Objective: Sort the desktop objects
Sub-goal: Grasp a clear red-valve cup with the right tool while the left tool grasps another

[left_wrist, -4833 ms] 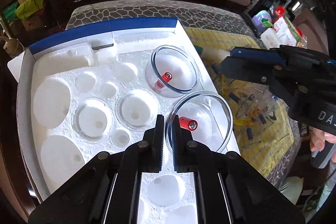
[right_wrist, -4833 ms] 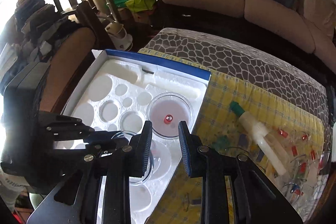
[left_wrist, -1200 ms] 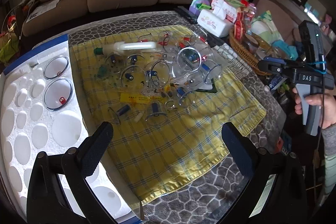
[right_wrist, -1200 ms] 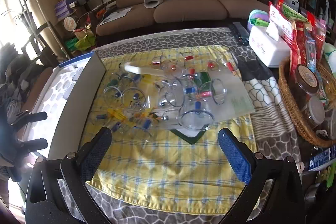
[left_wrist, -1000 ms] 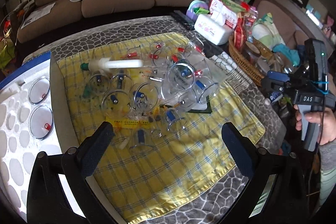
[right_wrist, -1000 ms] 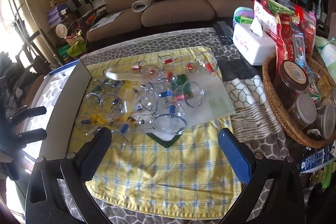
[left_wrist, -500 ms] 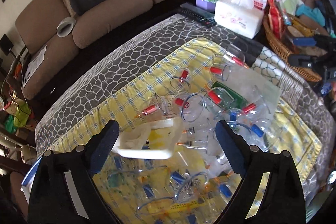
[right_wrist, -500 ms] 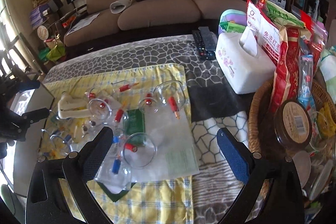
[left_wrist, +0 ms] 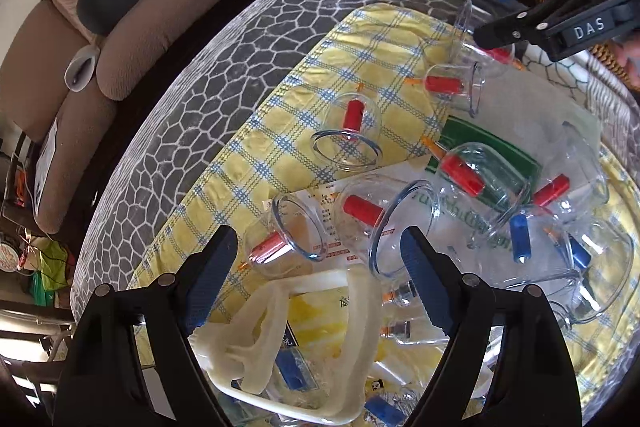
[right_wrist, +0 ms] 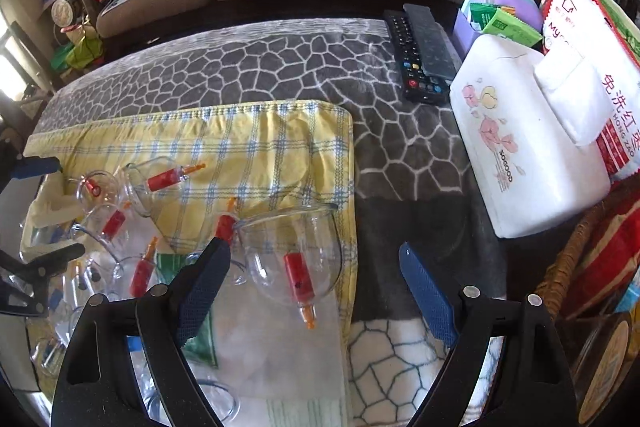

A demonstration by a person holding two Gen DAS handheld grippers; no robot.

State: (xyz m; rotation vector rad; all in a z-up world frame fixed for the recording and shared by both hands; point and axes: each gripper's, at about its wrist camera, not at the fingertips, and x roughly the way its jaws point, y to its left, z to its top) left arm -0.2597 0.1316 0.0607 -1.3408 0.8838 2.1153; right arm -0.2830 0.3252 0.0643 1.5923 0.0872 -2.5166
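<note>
On the yellow checked cloth (left_wrist: 352, 39), clear cups with red valves lie scattered, one large cup (left_wrist: 396, 223) between the wide, just-narrowing jaws of the left gripper (left_wrist: 320, 275), and another cup (right_wrist: 292, 251) at the cloth's right edge inside the right gripper (right_wrist: 316, 291), likewise wide, closing, gripping nothing.

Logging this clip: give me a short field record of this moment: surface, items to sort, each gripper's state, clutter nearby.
surface: yellow checked cloth over a grey stone-pattern cover
items: clear cups with red valves and blue valves, lying loose; cream pump handle
left gripper: open, holding nothing, jaws just been closing, above a large red-valve cup
right gripper: open, holding nothing, jaws just been closing, large cup between its fingers, not pressed
clutter: tissue box, two remotes, wicker basket
</note>
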